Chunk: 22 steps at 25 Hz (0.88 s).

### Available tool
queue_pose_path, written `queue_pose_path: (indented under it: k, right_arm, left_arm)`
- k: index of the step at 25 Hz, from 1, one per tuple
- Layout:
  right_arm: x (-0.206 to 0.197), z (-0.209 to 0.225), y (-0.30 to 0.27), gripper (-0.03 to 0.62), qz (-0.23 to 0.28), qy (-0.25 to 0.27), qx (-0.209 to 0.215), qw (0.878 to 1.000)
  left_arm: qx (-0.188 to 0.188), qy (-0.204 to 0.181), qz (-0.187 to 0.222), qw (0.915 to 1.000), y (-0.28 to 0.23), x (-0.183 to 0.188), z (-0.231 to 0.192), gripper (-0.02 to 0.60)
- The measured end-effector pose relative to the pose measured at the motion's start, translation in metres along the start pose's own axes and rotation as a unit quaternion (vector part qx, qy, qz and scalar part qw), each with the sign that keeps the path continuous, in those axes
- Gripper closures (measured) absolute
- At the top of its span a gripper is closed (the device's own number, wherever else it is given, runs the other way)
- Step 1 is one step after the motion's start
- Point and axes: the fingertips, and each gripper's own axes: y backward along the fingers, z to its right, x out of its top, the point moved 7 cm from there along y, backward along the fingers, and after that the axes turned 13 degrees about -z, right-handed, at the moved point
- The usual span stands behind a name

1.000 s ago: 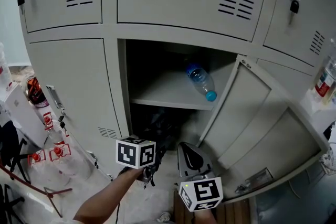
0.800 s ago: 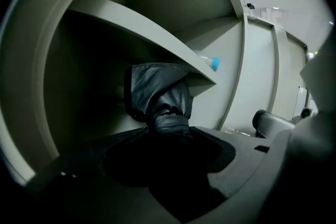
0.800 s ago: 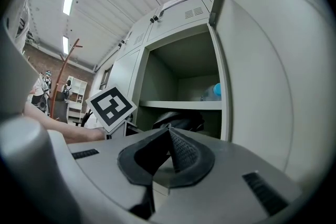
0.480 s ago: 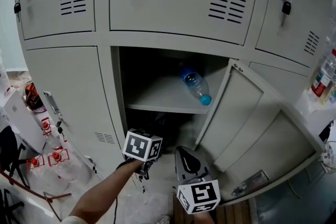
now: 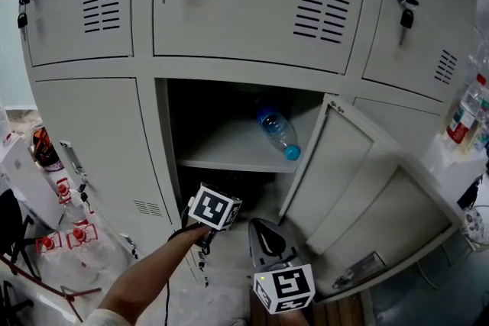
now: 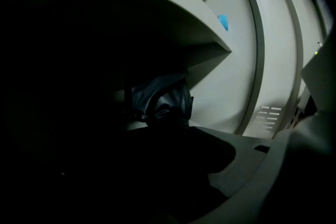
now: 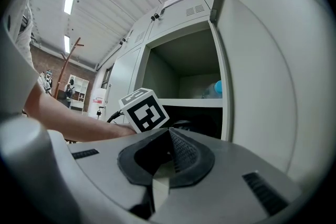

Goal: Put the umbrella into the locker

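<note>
Lying in the shadowed lower compartment of the grey metal locker [image 5: 145, 133], beneath its shelf [image 5: 229, 150], the dark folded umbrella [image 6: 160, 103] sits just beyond the left tongs [image 5: 215, 208], which point in at it from the opening. The gloom there hides whether those tongs are spread or pressed together. The right tongs [image 7: 168, 139] hang outside, near the swung-open grey door [image 5: 336, 172], ribbed pads [image 7: 181, 152] pressed together on nothing. A clear plastic bottle with a blue cap [image 5: 276, 135] lies on the shelf.

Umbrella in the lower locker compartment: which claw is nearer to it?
Left. The left claw points into the locker, close before the umbrella; the right claw sits back outside, beside the open door.
</note>
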Motion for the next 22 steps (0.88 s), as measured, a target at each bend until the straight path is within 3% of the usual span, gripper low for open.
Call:
queue_pose_path:
  k: [5,10,22]
  right_arm:
    - [-0.002,0.005,0.001,0.591,-0.005,-0.005,-0.004,1.0]
    - [-0.007,0.007,0.0,0.591,-0.012,-0.008,-0.006,1.0]
    - [-0.012,0.011,-0.004,0.591,-0.018,-0.01,-0.004,1.0]
  left_arm:
    - [0.006,-0.025,-0.025,0.9994,-0.012,0.003,0.002,0.344]
    - [0.022,-0.077,-0.048,0.9956,-0.031,0.008,0.005,0.344]
    - [0.076,-0.155,-0.118,0.9779,-0.059,0.009,-0.004,0.344]
